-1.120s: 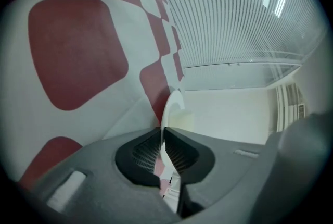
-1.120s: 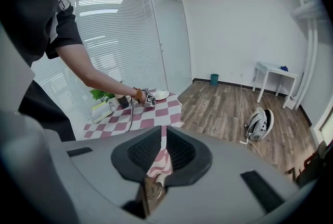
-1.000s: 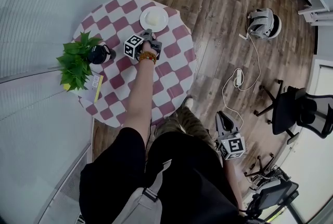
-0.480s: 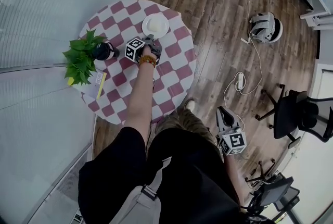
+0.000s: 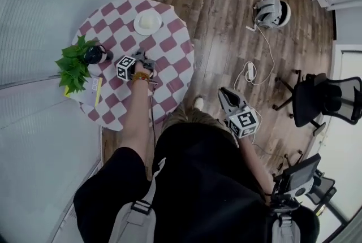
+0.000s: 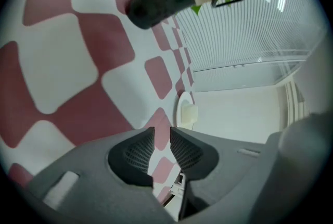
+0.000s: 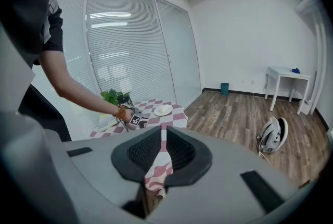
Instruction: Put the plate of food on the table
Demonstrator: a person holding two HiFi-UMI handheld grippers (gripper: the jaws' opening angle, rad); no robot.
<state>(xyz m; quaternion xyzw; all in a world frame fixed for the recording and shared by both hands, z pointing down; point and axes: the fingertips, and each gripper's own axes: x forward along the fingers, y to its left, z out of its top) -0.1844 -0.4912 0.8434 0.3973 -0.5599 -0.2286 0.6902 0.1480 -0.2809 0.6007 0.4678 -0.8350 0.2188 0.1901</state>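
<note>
A white plate (image 5: 147, 22) with a pale piece of food on it rests on the far side of the round red-and-white checked table (image 5: 169, 66). My left gripper (image 5: 142, 59) hovers over the table's middle, a short way nearer me than the plate, its jaws shut with nothing between them. The left gripper view looks low across the cloth, with the plate (image 6: 183, 108) beyond the gripper (image 6: 162, 132). My right gripper (image 5: 228, 99) hangs off to the right of the table over the wooden floor, shut and empty. The right gripper view shows the plate (image 7: 163, 110) from afar, past the gripper (image 7: 163, 137).
A green potted plant (image 5: 72, 63) and a black mug (image 5: 94, 55) stand at the table's left edge, with a yellow-edged booklet (image 5: 86, 92) beside them. On the floor lie a white device (image 5: 271, 12) and a cable with a power strip (image 5: 250, 71). An office chair (image 5: 321, 102) stands at right.
My left gripper has drawn back from the plate toward me; the plate stays on the table. The right gripper has risen slightly beside me.
</note>
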